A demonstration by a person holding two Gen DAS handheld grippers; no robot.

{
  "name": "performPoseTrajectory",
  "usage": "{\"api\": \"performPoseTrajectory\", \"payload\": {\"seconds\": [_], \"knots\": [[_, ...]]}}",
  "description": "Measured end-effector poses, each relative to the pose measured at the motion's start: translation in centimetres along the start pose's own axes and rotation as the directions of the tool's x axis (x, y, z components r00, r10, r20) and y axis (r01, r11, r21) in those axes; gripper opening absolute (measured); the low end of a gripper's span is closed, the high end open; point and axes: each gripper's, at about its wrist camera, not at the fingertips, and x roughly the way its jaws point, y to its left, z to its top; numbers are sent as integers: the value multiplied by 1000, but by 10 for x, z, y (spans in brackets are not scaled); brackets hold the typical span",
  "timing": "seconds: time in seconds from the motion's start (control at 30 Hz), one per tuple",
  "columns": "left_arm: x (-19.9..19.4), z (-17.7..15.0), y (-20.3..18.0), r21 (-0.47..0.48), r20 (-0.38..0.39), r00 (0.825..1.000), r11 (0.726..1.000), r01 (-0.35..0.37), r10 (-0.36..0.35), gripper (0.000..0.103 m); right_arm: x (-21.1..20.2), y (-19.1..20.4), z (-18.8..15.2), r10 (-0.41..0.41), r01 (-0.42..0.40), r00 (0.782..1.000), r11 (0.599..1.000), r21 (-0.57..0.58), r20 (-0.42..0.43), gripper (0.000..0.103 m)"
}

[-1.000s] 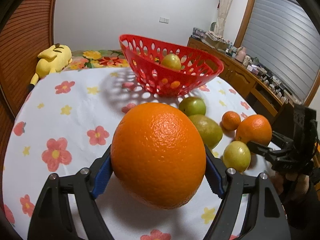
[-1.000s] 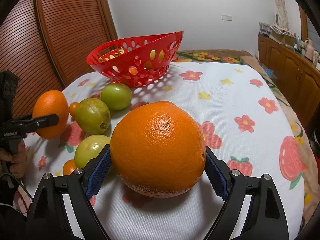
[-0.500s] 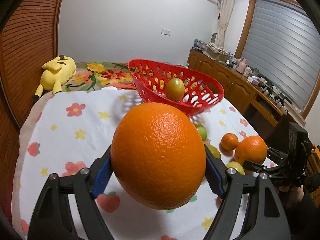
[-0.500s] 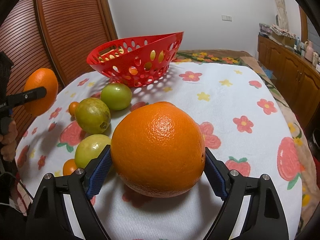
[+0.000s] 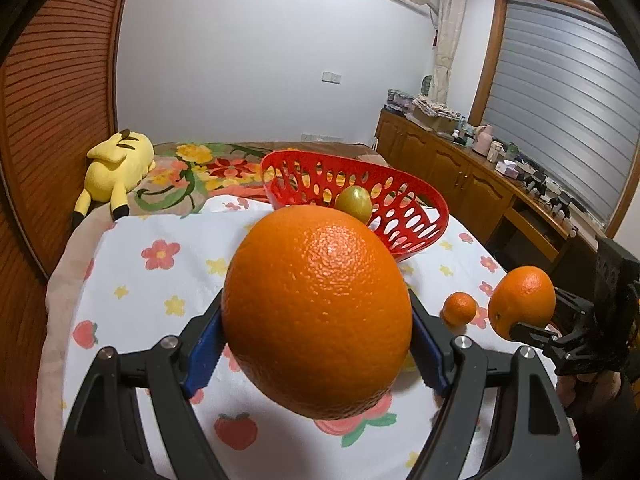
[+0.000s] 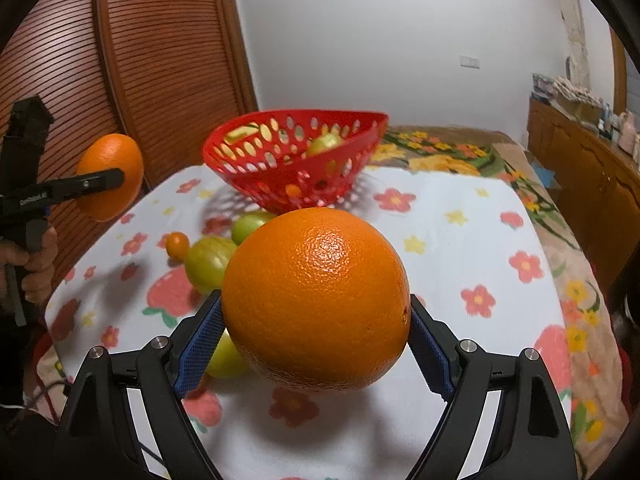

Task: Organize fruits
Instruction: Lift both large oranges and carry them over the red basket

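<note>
My left gripper (image 5: 316, 344) is shut on a large orange (image 5: 316, 304) and holds it above the table. My right gripper (image 6: 316, 340) is shut on another large orange (image 6: 316, 300), also lifted. Each shows in the other view: the right one's orange (image 5: 522, 300) at the right, the left one's orange (image 6: 110, 176) at the left. A red perforated basket (image 5: 404, 220) stands at the table's far side with a green fruit (image 5: 353, 202) in it. It also shows in the right wrist view (image 6: 292, 152). Green fruits (image 6: 208, 260) and a small orange (image 6: 177, 243) lie on the cloth.
The table has a white floral cloth (image 5: 160, 280). A yellow plush toy (image 5: 116, 168) lies on the bed behind it. A wooden slatted wall (image 6: 120, 60) is at the left. Wooden cabinets (image 5: 460, 176) with clutter line the right wall.
Both grippers have risen with their oranges. The table and the loose fruits now sit lower in both views. The basket appears nearer in the right wrist view.
</note>
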Motion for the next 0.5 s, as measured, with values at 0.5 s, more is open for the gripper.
{"api": "performPoseTrajectory", "payload": {"seconds": [0.5], "knots": [[14,22,-10,33,13,1000,999,23,-23,80,0,6,44,54,-52,998,997,-54,25,88]]}}
